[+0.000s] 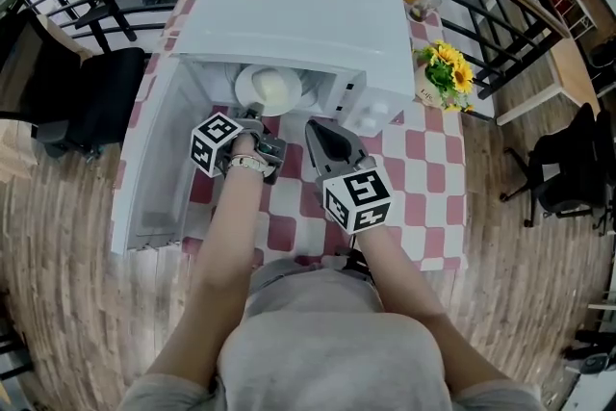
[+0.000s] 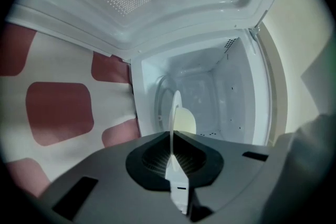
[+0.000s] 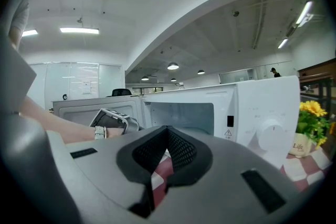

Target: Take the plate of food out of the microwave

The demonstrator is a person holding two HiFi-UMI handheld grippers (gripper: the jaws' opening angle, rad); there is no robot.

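White round plate of food, judged stiff, slick, fragile; left gripper fingers clamped its near rim, right gripper fingers closed empty.

The microwave looks glossy white, the plate smooth and glazed, the tablecloth matt checked cloth, the floor grained wood.

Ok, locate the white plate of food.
Head view: the round white plate sits at the open mouth of the white microwave, left of centre, rim in the left gripper's jaws.
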